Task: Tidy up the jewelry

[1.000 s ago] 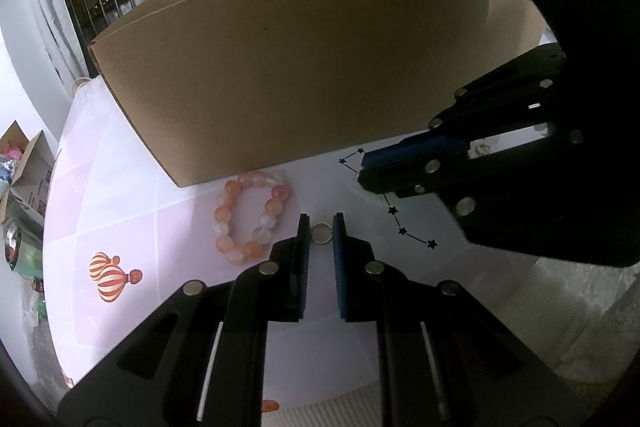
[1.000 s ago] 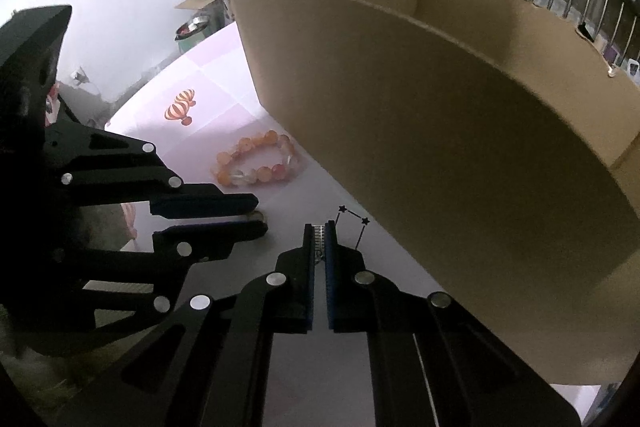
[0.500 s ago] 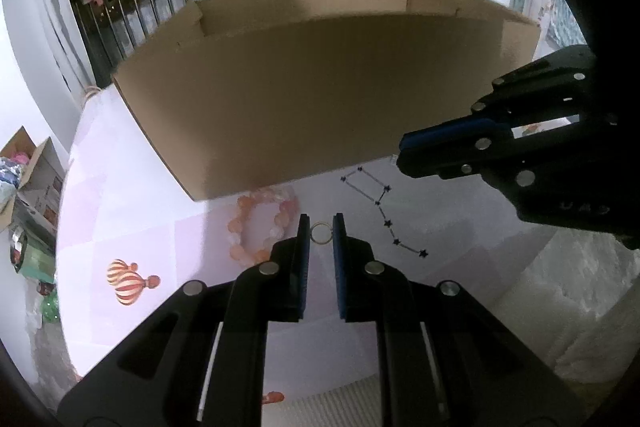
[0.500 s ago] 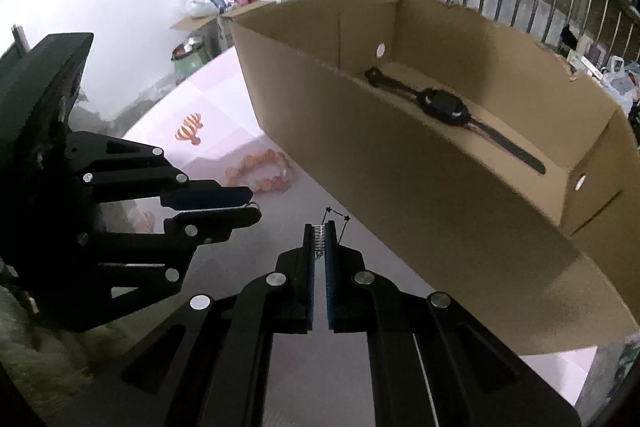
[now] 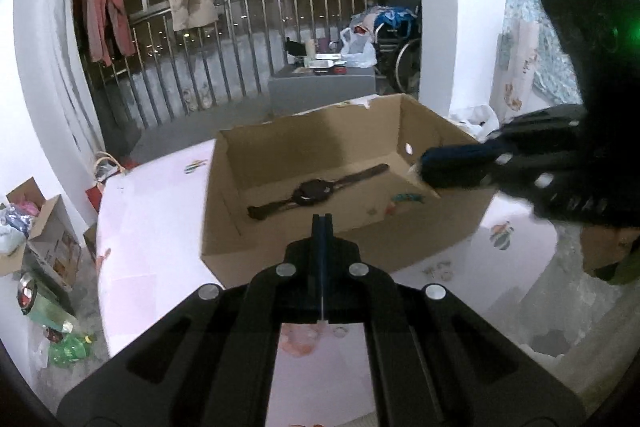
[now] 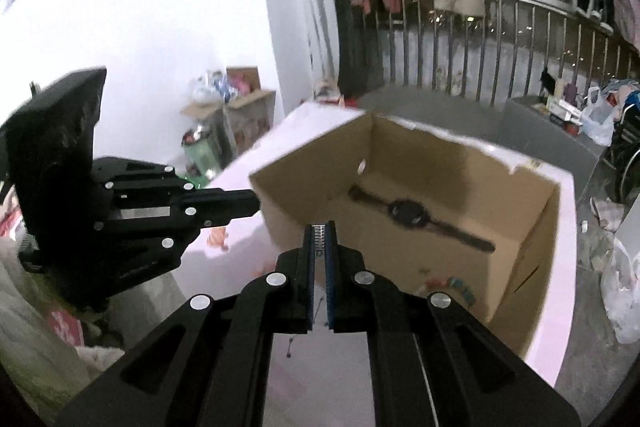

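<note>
Hovering near the cardboard box: left claw pressed together, right claw clamped on a small silver clip. Watch lies inside the box on the pink bench.

Box — matt brown cardboard; watch — dark, matt strap.

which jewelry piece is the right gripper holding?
The small ribbed silver piece, pinched in the right gripper. The black watch lies inside the cardboard box, and the bead bracelet sits on the table.
</note>
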`<state>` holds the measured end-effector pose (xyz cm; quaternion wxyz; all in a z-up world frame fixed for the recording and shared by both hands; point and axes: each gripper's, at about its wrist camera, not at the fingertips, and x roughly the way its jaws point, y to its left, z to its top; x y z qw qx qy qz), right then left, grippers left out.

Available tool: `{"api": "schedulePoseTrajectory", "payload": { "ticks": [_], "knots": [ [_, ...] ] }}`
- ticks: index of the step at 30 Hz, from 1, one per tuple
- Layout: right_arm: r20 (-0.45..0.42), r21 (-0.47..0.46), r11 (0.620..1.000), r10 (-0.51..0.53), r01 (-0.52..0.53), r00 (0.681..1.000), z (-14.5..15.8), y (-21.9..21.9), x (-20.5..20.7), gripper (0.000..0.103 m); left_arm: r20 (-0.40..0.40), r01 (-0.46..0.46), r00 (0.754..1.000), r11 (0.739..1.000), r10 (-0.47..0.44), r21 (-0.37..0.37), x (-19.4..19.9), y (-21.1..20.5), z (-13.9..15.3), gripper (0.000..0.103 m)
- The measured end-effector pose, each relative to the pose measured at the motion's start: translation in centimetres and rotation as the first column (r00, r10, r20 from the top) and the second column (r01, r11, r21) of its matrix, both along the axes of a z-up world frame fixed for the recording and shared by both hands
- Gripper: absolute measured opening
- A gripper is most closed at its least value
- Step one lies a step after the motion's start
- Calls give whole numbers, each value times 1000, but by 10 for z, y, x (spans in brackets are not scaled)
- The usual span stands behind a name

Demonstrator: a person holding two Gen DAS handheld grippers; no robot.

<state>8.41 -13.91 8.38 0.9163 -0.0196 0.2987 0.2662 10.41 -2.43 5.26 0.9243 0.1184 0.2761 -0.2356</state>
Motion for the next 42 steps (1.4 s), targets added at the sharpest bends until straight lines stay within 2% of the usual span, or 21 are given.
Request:
{"api": "schedulePoseTrajectory", "payload": {
  "ticks": [3,5,6,8,9,12,15,19,23,25,26,27,30,37,42],
  "knots": [
    [-27,20,1000,3,-3,1000,-6,-3,0,5,-70,-21,997,999,19,-26,3,5,-11,0],
    [-75,12,1000,6,-5,997,-22,-1,2,5,-143,-25,990,998,17,-50,0,8,-28,1],
    [-93,16,1000,8,-7,996,-26,-1,1,5,-167,-24,986,998,16,-49,0,8,-34,3],
    [-154,31,999,19,-15,988,-42,2,3,5,-216,-22,976,999,13,-41,-2,4,-51,17],
    [-171,30,999,20,-15,985,-47,3,2,5,-246,-22,969,1000,16,-20,-3,-2,-64,22],
    [-227,17,1000,16,-13,974,-68,7,4,5,-279,-24,960,998,40,58,-4,-12,-90,24],
    [-254,20,1000,15,-10,967,-77,8,5,5,-277,-46,957,989,83,138,-1,-21,-111,25],
    [-264,16,1000,11,-7,964,-83,9,8,5,-275,-64,956,985,106,158,5,-21,-121,25],
    [-267,11,1000,14,-11,964,-85,10,11,5,-272,-94,954,987,126,129,14,-13,-123,24],
    [-268,12,1000,14,-11,963,-86,10,11,5,-278,-94,953,989,123,114,15,-11,-123,19],
    [-269,13,1000,14,-10,963,-86,10,12,5,-280,-85,953,990,113,110,15,-12,-123,12],
    [-270,13,1000,13,-10,963,-87,9,11,5,-274,-80,955,990,110,118,14,-14,-123,11],
    [-270,16,1000,9,-5,963,-86,8,12,5,-246,-67,964,987,101,144,11,-18,-124,11],
    [-254,16,1000,10,-7,967,-79,7,12,5,-256,-86,960,990,112,113,9,-15,-118,10],
    [-228,26,1000,13,-7,974,-67,5,7,5,-224,-87,969,992,104,87,4,-8,-95,10]
  ]
}}
